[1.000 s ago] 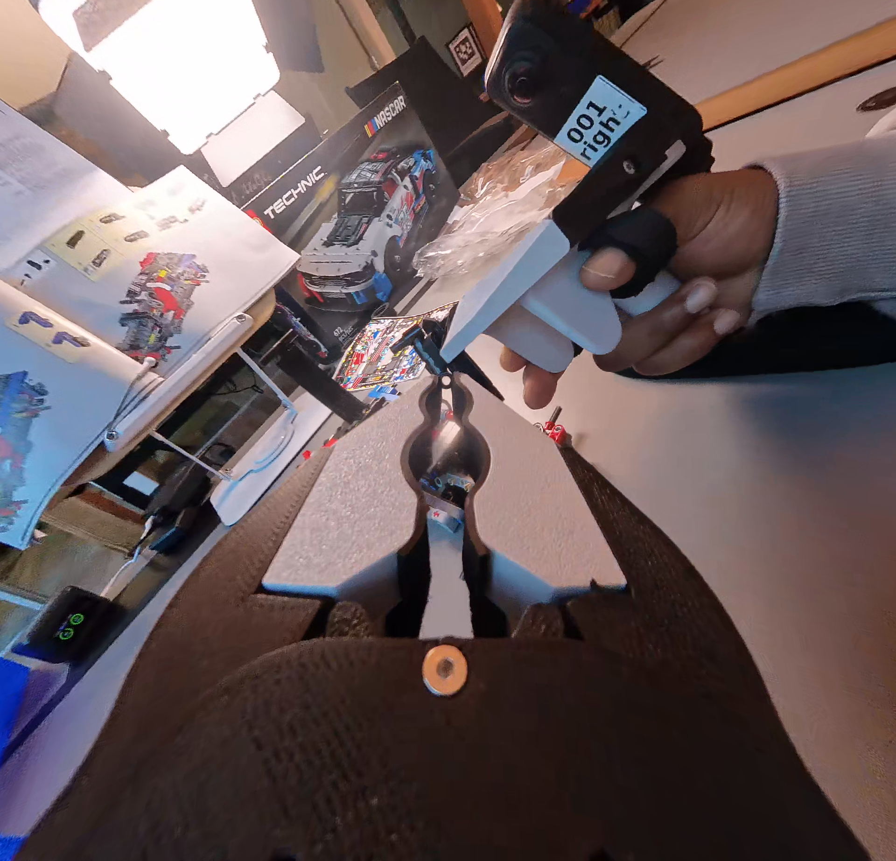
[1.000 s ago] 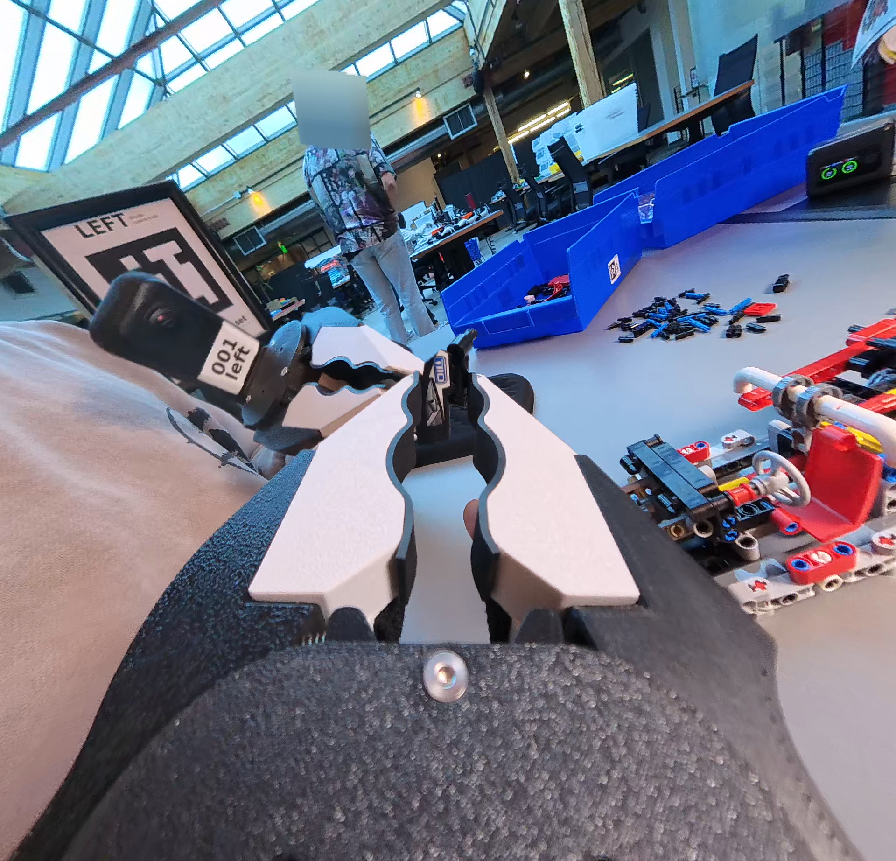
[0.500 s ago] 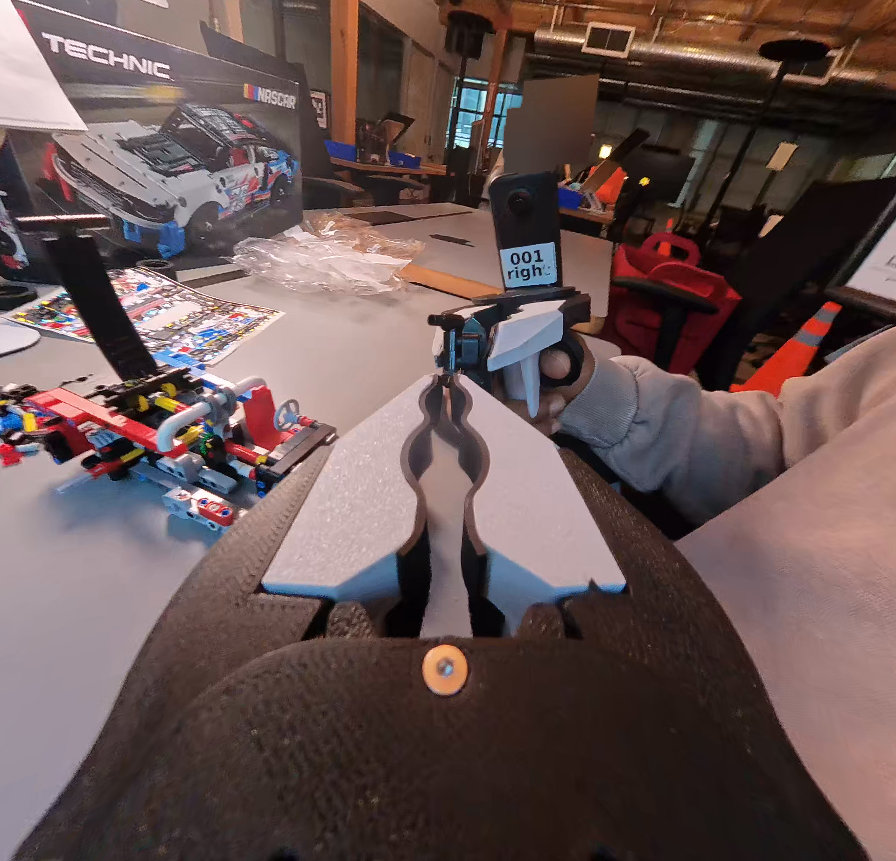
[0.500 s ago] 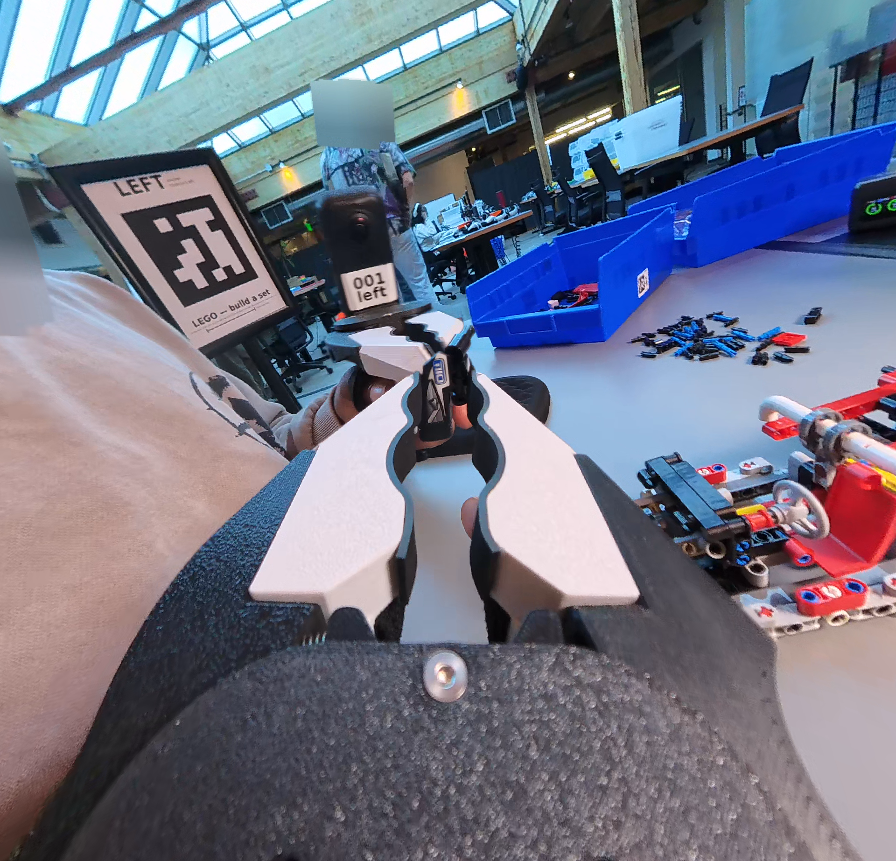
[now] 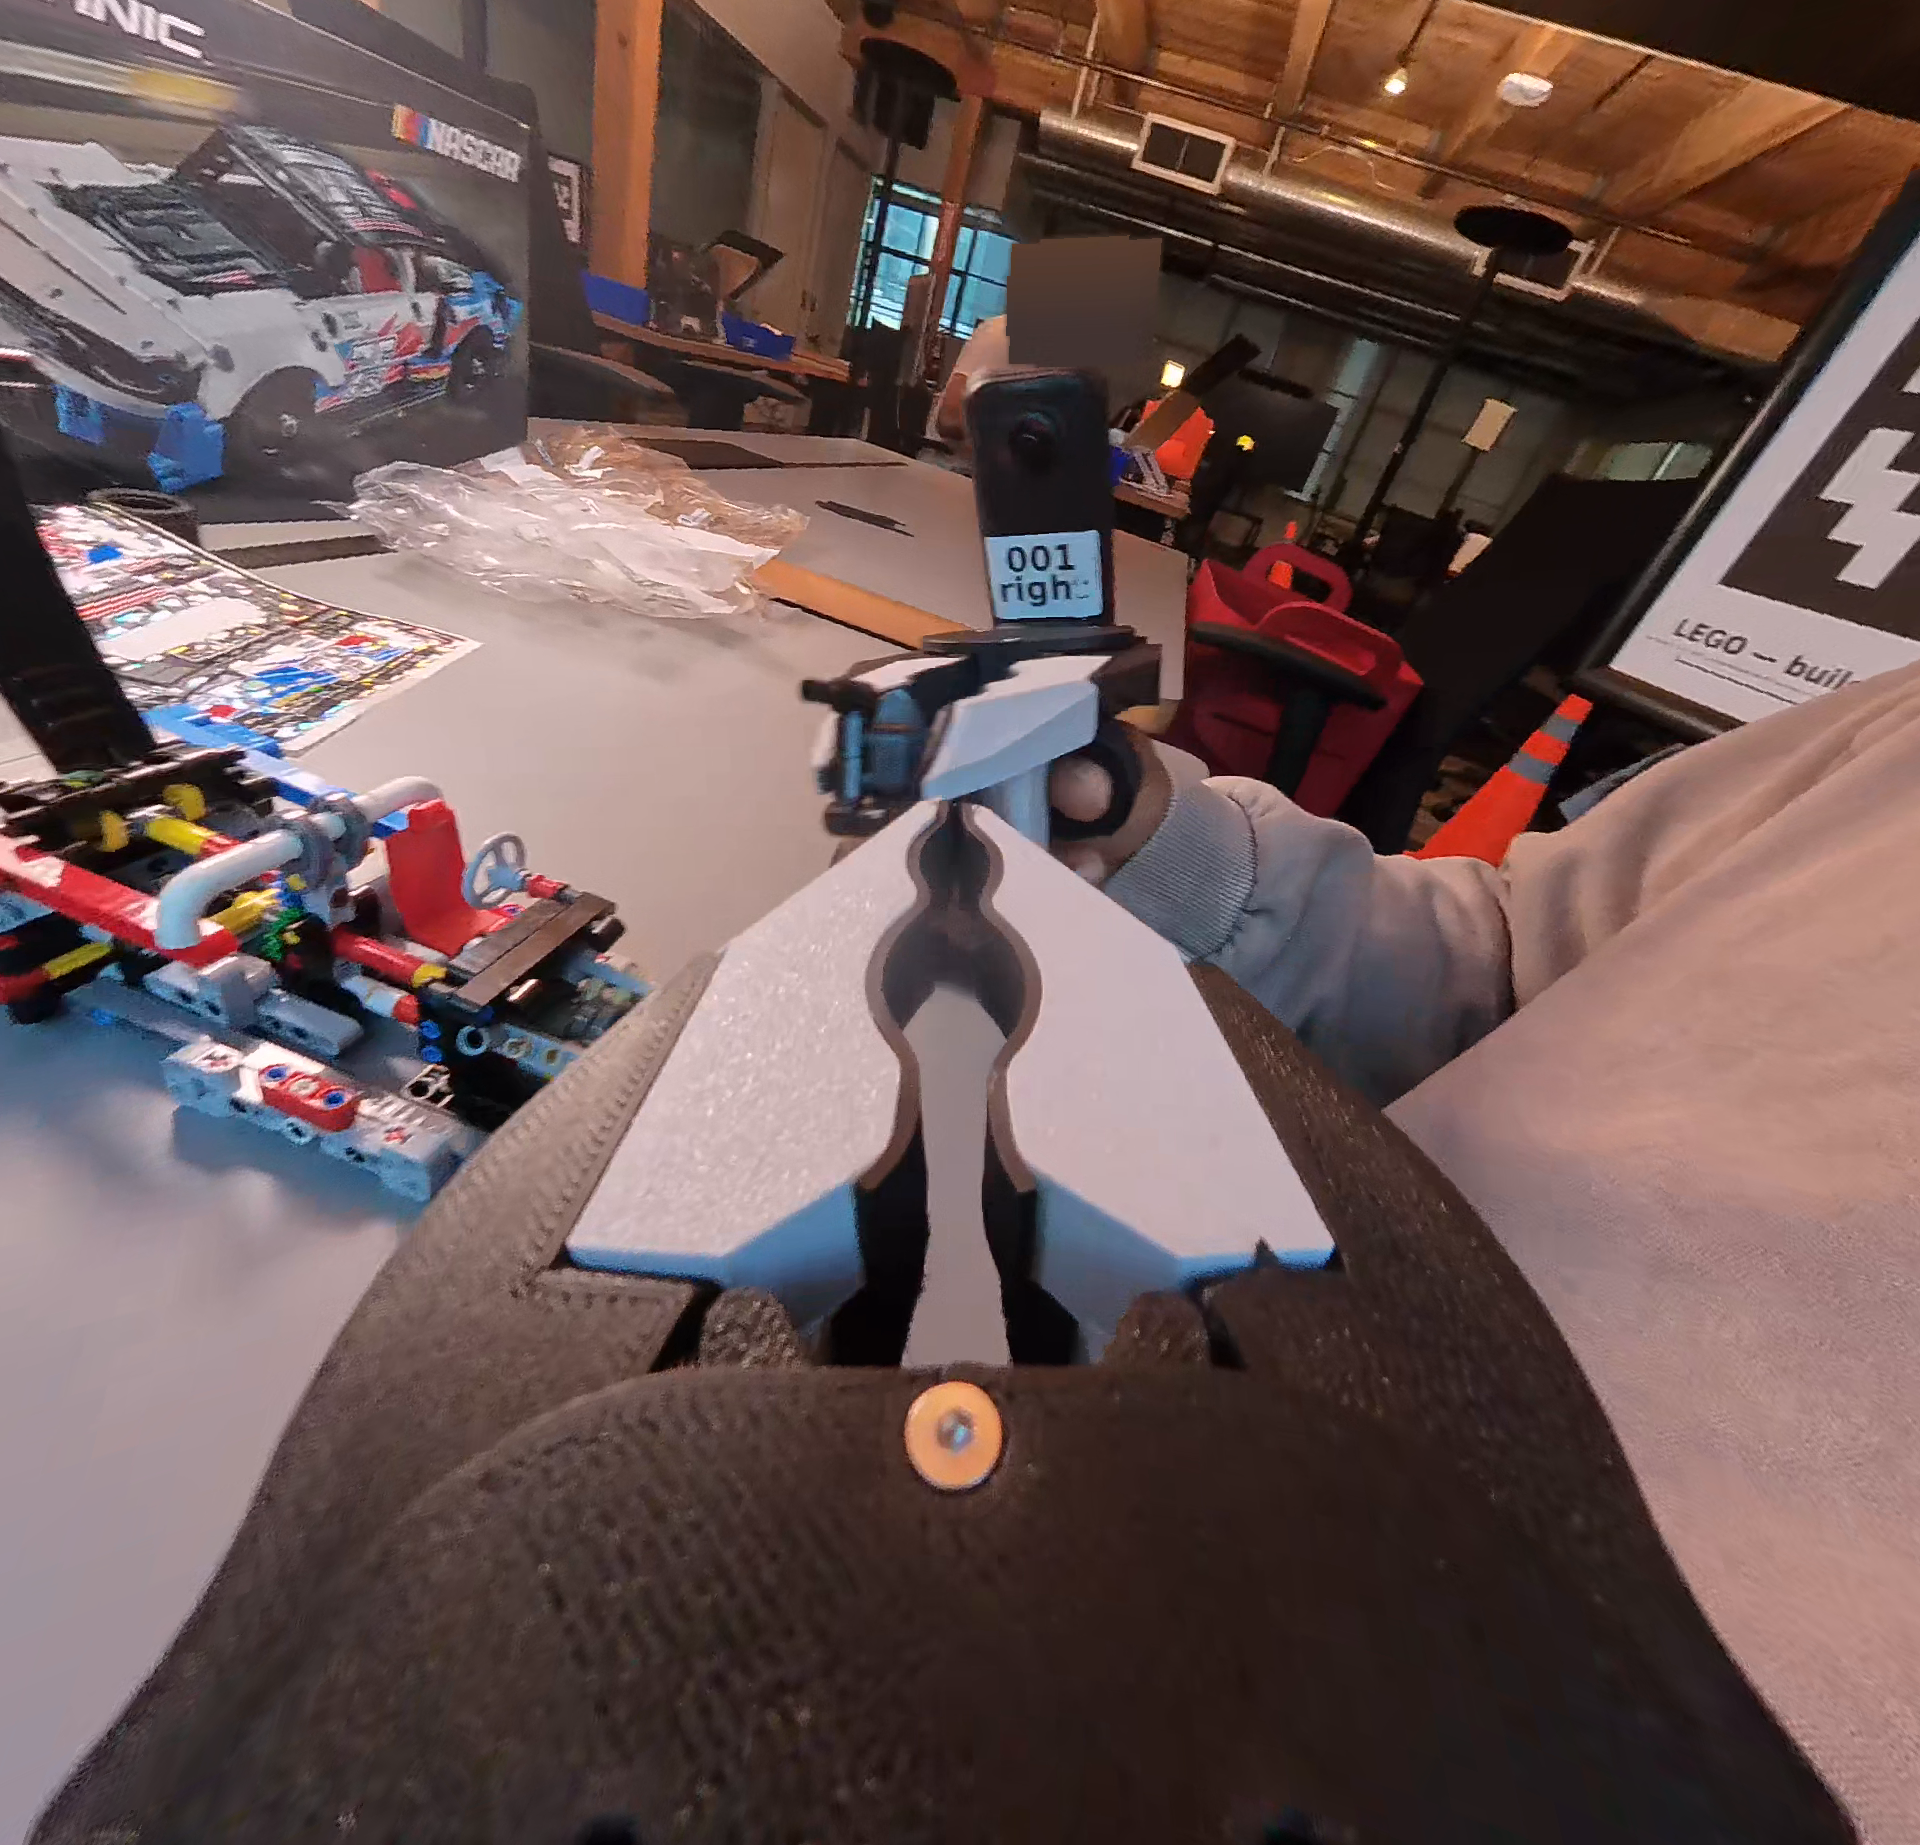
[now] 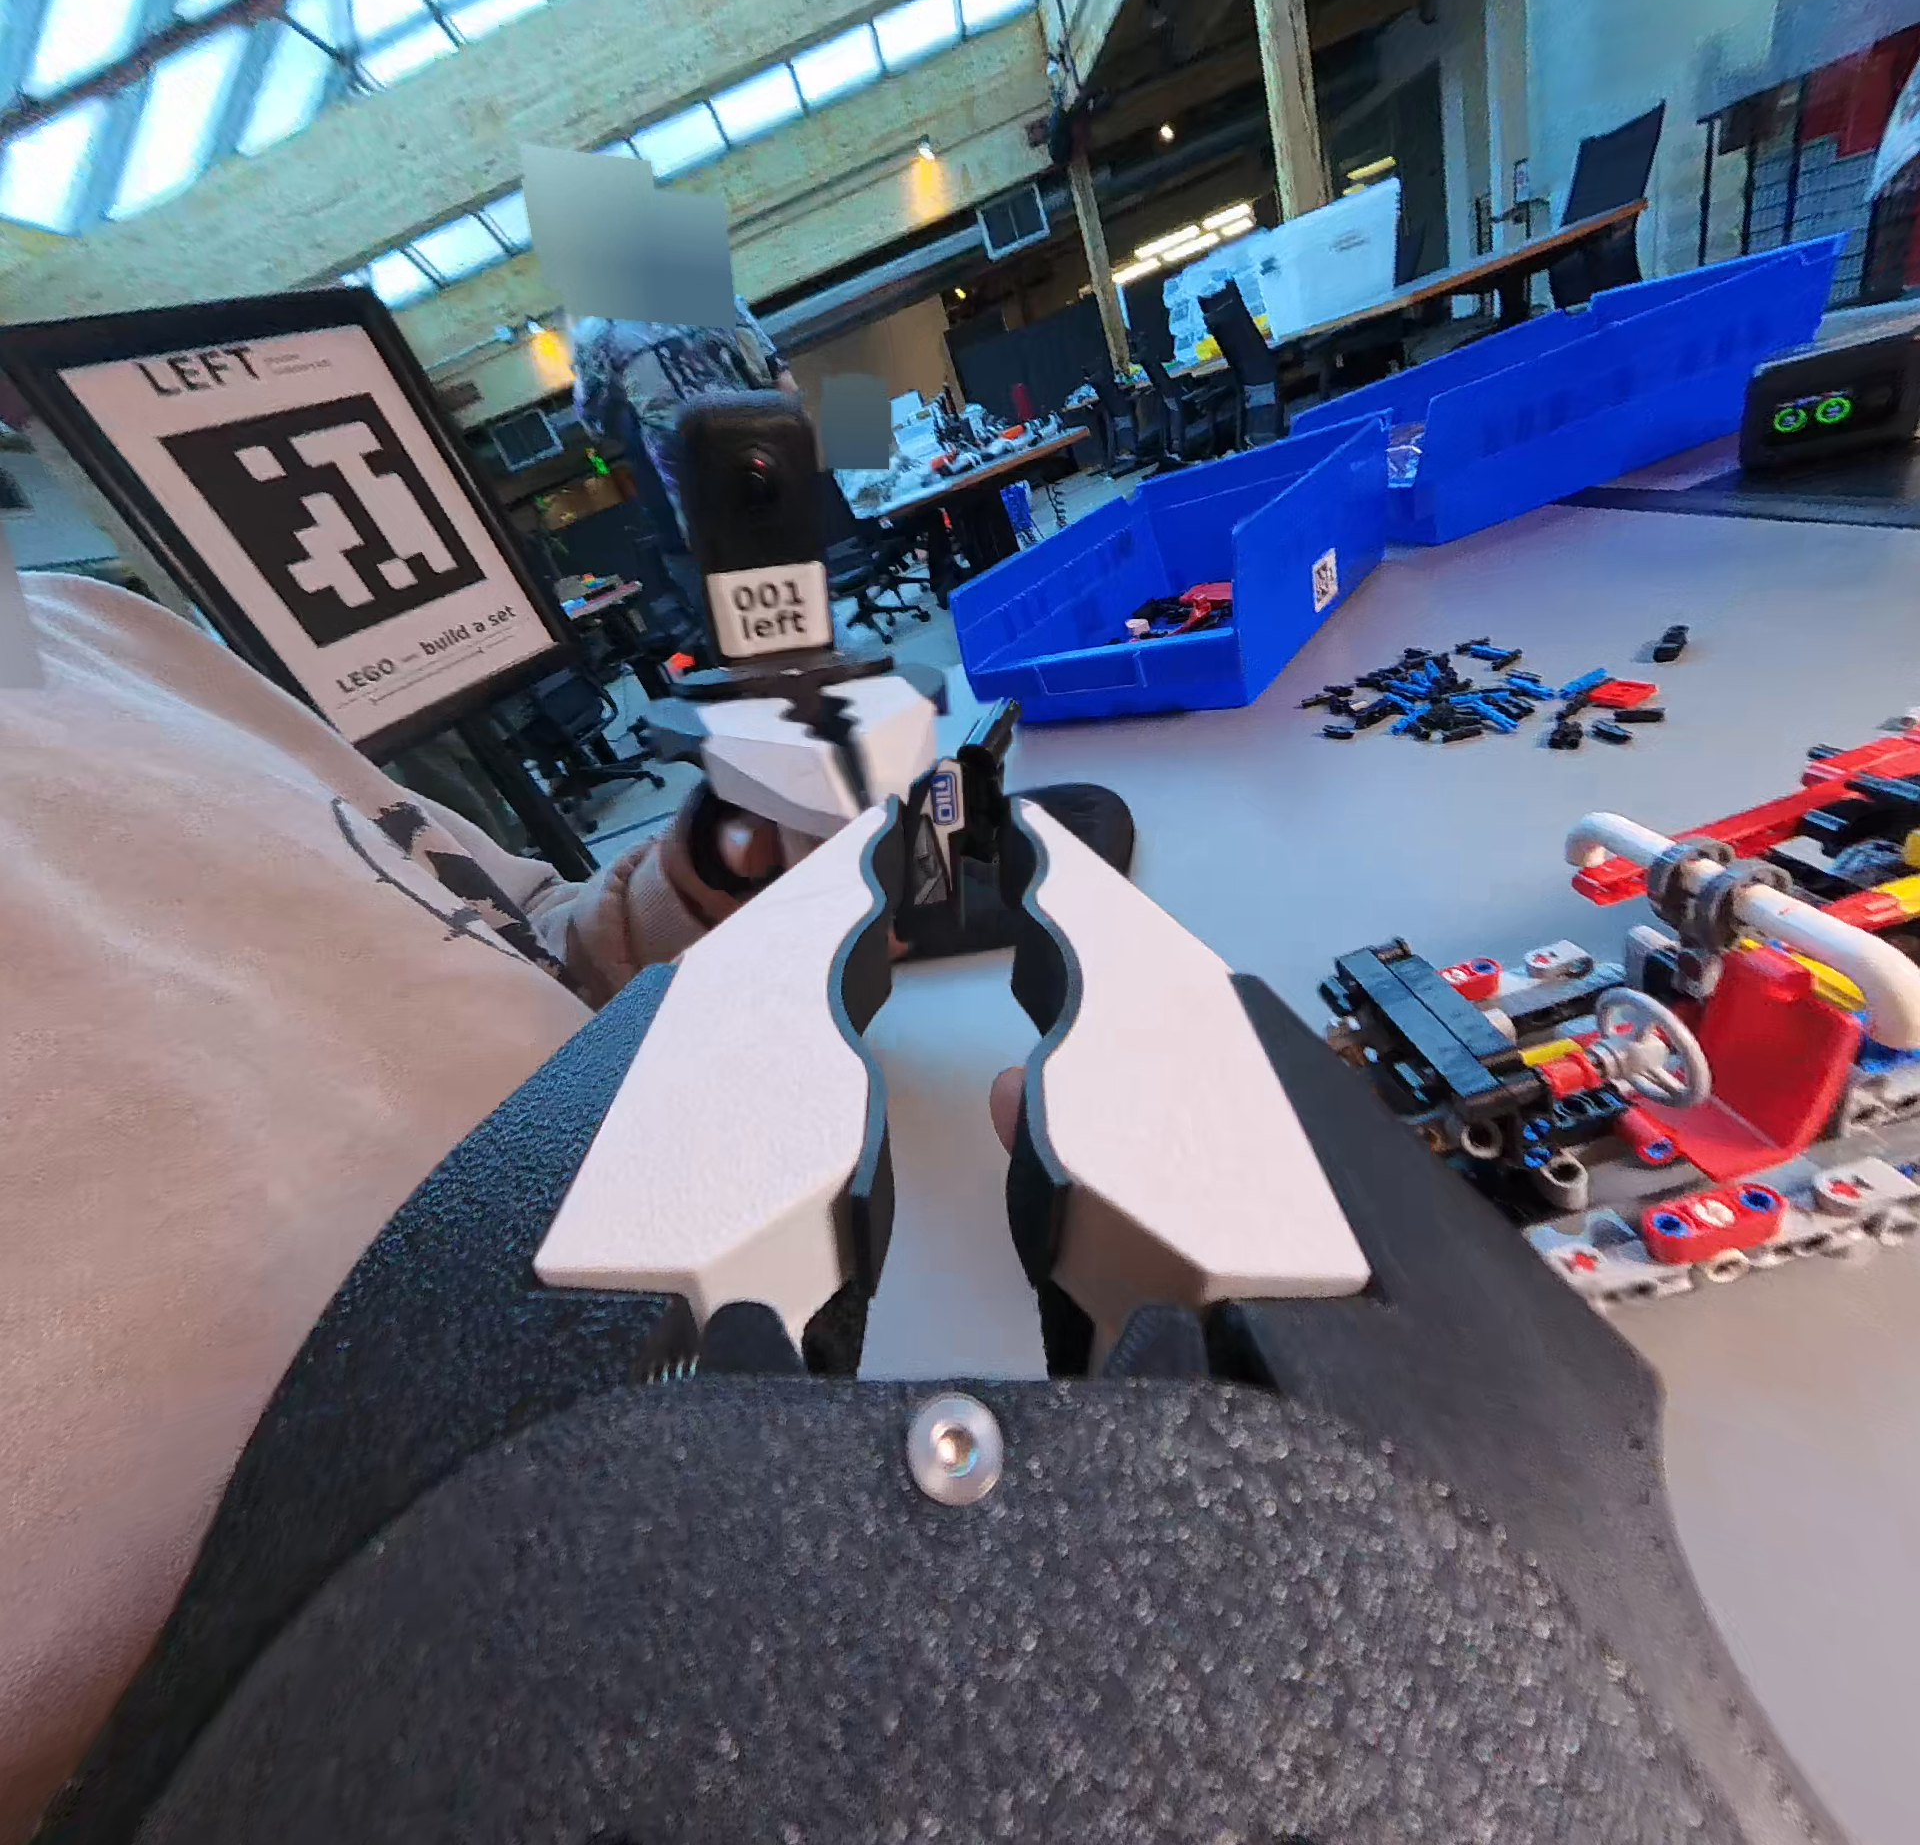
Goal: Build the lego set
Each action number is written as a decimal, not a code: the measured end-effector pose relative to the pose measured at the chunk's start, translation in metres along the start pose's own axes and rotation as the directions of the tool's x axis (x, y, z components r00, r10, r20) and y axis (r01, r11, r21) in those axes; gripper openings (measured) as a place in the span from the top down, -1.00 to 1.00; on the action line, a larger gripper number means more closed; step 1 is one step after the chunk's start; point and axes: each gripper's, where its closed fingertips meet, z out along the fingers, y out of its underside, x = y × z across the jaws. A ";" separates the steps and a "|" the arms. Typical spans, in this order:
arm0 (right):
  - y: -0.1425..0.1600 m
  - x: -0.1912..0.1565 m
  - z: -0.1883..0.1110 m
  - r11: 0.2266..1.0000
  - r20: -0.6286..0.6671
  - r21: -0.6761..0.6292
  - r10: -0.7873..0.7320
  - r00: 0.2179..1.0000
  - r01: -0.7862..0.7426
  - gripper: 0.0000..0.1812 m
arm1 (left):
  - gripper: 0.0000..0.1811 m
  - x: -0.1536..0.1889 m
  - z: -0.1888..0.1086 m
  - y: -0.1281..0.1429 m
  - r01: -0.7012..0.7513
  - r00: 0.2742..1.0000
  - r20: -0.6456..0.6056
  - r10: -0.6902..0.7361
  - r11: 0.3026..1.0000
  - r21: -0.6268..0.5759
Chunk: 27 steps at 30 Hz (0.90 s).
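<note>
Grippers: right hand-held gripper still clamps small dark lego piece, left hand-held gripper stays closed, empty, tips now closer.

Part-built model on table, right of right gripper. Loose parts behind it. Bin farther back.
</note>
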 end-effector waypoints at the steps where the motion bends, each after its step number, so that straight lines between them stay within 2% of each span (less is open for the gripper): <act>1: 0.003 0.002 0.000 1.000 -0.005 -0.017 -0.004 1.000 0.004 0.82 | 1.00 0.002 0.002 0.002 -0.002 1.000 0.004 0.002 1.000 -0.005; 2: 0.001 -0.004 0.000 1.000 0.025 -0.005 -0.010 1.000 0.011 0.82 | 1.00 -0.001 0.003 0.001 -0.027 0.999 0.037 0.027 1.000 -0.003; 9: -0.001 -0.003 0.001 1.000 -0.013 -0.013 -0.023 1.000 0.023 0.82 | 1.00 -0.010 -0.009 -0.005 -0.031 0.998 0.047 0.031 1.000 -0.003; 12: -0.001 -0.003 0.003 1.000 -0.007 -0.015 -0.005 1.000 0.005 0.82 | 0.83 -0.006 -0.005 0.000 -0.048 0.998 0.035 0.049 0.999 -0.018; 15: 0.001 -0.006 0.006 0.999 -0.007 -0.035 -0.023 1.000 0.022 0.82 | 0.89 -0.013 -0.002 0.003 -0.056 0.996 0.065 0.058 0.998 -0.028; 16: 0.002 -0.004 0.005 0.999 -0.019 -0.044 -0.030 0.999 0.030 0.82 | 0.97 -0.014 -0.002 0.004 -0.032 0.998 0.061 0.034 0.999 -0.027; 19: 0.005 -0.004 0.001 0.997 -0.004 -0.066 -0.029 1.000 0.029 0.82 | 1.00 -0.019 -0.003 0.006 -0.004 0.998 0.067 0.007 0.999 -0.034; 23: 0.007 -0.001 -0.002 0.992 -0.022 -0.110 -0.057 0.998 0.055 0.82 | 1.00 -0.022 -0.004 0.007 -0.041 0.993 0.107 0.046 0.998 -0.045; 24: 0.004 0.010 -0.006 0.989 -0.084 -0.133 -0.079 0.993 0.067 0.82 | 0.92 -0.026 -0.008 0.006 -0.049 0.990 0.128 0.054 0.998 -0.039; 25: 0.000 0.030 -0.014 0.982 -0.203 -0.174 -0.115 0.972 0.080 0.82 | 0.84 -0.032 -0.012 0.005 -0.049 0.986 0.160 0.055 0.998 -0.041; 27: -0.001 0.088 -0.046 0.948 -0.492 -0.313 -0.209 0.845 0.052 0.82 | 0.76 -0.047 -0.023 0.002 -0.049 0.969 0.240 0.056 0.998 -0.034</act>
